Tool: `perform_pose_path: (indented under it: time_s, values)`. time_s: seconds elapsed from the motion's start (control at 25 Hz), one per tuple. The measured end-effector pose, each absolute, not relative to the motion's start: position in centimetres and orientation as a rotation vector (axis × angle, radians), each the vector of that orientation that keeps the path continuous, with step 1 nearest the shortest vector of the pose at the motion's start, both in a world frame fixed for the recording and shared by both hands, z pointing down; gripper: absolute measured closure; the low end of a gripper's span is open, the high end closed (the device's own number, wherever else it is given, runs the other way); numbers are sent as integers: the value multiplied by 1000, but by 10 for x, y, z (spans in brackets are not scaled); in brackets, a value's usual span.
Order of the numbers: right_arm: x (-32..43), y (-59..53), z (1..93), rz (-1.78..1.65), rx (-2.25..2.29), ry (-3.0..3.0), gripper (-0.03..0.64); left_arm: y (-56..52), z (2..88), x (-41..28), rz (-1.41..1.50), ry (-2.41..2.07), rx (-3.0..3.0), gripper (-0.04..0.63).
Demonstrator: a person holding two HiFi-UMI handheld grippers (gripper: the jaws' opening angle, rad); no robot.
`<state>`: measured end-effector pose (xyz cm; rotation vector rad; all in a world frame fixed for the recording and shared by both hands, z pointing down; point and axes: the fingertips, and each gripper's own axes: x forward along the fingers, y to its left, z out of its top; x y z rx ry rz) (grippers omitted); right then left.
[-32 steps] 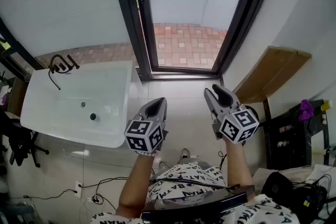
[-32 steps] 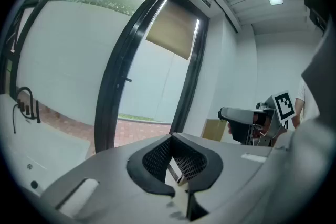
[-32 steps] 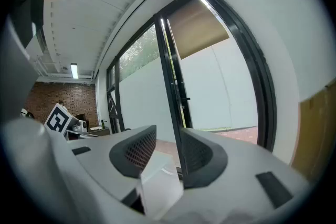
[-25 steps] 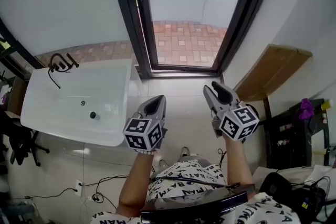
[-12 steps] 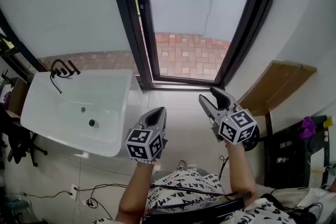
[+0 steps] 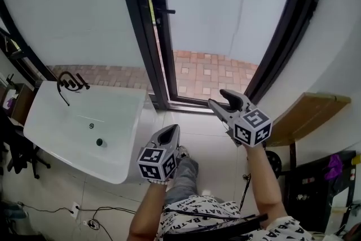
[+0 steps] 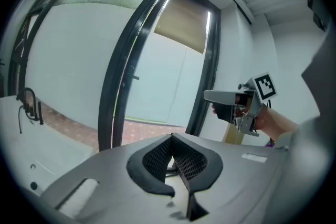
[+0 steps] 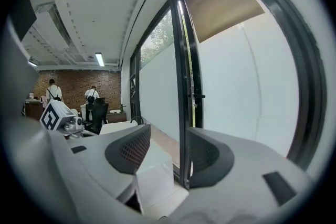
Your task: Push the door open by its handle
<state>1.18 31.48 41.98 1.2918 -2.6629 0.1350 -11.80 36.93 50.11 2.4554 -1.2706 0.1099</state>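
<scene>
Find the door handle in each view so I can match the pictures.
Head view: door handle, upper centre, on the dark door edge.
Left gripper view: handle left of centre, at mid-height.
Right gripper view: handle just right of centre, at mid-height.
Shared landmark: the black door post beside it.

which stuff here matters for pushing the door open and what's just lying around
For the job: door, its handle, right gripper (fingers have just been opening, nothing between them).
Lying about: white sink, black tap, wooden board.
</scene>
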Motion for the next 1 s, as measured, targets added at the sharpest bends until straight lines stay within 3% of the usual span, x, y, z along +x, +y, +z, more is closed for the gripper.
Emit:
perform_pose_path:
  time_s: [0.36,0.96,1.0]
  values:
    - [10,148,400,13,1140,-2611,383,233,506,-97,74,-1274,2450,611]
    - [-68,-118,379,-122,801,-2517,382,15,486,-113,55,-1392,2382,611]
    - [-73,-127,383,-127,767,-2493,338,9,486,-111,57,-1393,2382,610]
